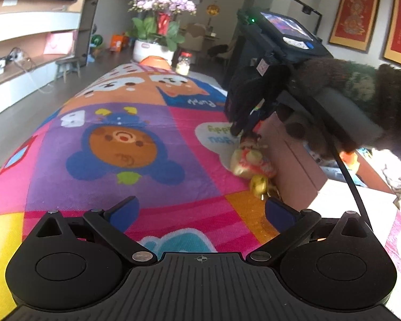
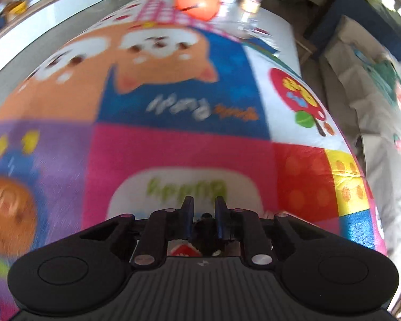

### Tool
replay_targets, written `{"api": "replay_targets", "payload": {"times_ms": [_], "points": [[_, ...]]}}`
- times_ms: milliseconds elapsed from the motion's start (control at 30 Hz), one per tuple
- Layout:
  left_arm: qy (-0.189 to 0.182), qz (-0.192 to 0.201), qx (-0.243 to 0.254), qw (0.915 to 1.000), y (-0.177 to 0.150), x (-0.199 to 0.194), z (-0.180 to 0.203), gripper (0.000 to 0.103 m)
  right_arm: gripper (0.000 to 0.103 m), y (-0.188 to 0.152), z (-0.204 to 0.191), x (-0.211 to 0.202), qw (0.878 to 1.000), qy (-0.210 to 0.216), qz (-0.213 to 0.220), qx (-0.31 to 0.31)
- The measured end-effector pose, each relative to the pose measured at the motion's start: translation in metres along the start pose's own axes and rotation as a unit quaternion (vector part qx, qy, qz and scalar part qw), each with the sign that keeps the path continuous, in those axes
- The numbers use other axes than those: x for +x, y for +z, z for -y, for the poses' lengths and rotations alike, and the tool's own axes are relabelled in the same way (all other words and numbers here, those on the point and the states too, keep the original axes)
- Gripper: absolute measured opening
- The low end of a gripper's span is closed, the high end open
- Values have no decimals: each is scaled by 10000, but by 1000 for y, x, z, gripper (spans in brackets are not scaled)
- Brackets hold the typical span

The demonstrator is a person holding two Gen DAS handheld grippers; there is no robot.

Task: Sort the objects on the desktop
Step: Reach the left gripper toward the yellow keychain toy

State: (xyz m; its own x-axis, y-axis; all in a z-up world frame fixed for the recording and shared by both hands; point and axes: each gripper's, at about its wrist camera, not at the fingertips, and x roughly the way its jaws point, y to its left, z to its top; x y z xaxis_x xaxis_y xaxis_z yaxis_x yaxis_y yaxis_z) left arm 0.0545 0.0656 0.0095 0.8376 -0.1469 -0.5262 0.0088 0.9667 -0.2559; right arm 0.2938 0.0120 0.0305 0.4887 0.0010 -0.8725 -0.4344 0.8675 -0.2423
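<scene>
In the left wrist view my left gripper (image 1: 200,214) is open and empty above the colourful cartoon tablecloth (image 1: 120,139). My right gripper (image 1: 247,131) hangs ahead at the right, fingers down, gripping the top of a red and gold doll ornament (image 1: 250,160) with a gold bell (image 1: 259,183). The ornament hangs beside a brown cardboard box (image 1: 294,165). In the right wrist view the right gripper (image 2: 203,211) has its jaws nearly together. A dark part and a bit of red (image 2: 183,250) show between the fingers low down. That view is blurred.
An orange round object (image 2: 197,1) and a glass jar (image 1: 184,64) stand at the table's far end, with a flower pot (image 1: 153,48) behind. The box holds mixed items (image 1: 347,160). White paper (image 1: 355,206) lies near the box. A grey sofa (image 2: 374,107) is right of the table.
</scene>
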Motion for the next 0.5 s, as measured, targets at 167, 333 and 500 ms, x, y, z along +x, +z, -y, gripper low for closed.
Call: {"api": "replay_targets", "payload": {"times_ms": [167, 333, 500], "points": [[-348, -153, 284, 9989, -5, -6, 7, 103, 16, -46, -17, -28, 9926, 1075, -533, -173], [-672, -310, 797, 9941, -19, -21, 18, 103, 14, -114, -39, -82, 9804, 1735, -394, -843], [-668, -271, 1160, 9906, -25, -26, 30, 103, 33, -167, -10, -143, 9805, 1748, 593, -678]]}}
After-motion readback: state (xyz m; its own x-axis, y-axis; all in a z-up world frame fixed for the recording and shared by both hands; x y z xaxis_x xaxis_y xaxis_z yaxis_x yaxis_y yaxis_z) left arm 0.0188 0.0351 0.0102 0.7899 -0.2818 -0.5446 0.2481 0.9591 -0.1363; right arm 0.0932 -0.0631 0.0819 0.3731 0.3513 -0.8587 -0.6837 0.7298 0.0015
